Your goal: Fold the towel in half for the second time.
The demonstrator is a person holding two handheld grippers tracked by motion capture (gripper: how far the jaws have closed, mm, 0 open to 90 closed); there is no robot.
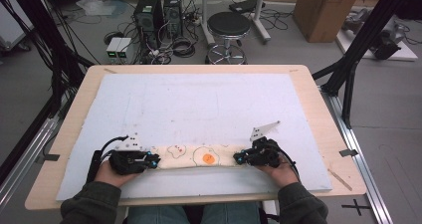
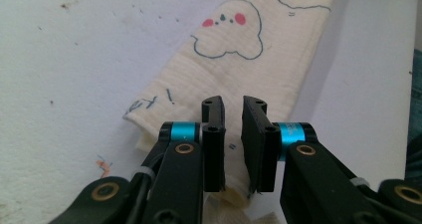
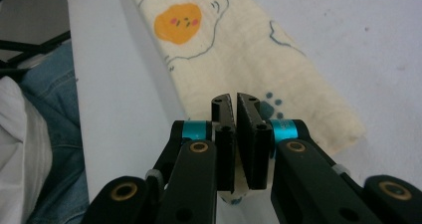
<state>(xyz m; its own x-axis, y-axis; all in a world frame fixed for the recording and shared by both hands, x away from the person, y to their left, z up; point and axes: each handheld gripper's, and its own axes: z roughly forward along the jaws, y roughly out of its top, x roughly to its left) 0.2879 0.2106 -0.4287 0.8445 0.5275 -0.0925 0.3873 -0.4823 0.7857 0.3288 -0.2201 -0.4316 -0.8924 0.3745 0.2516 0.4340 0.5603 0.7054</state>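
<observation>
The folded cream cloth strip with cartoon prints [image 1: 196, 156] lies along the near edge of the pale blue foam mat [image 1: 199, 99], its ends hidden under both tools. The left gripper [image 2: 234, 139] stands slightly parted over one end; the right gripper [image 3: 235, 139] pinches the other. Open mat lies beyond.

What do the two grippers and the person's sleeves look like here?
Both the left gripper and the right gripper are black, with flat jaws, cyan bands and brass-coloured pivots. Each carries a grey three-cornered plate and a black cable. The sleeves are dark olive.
</observation>
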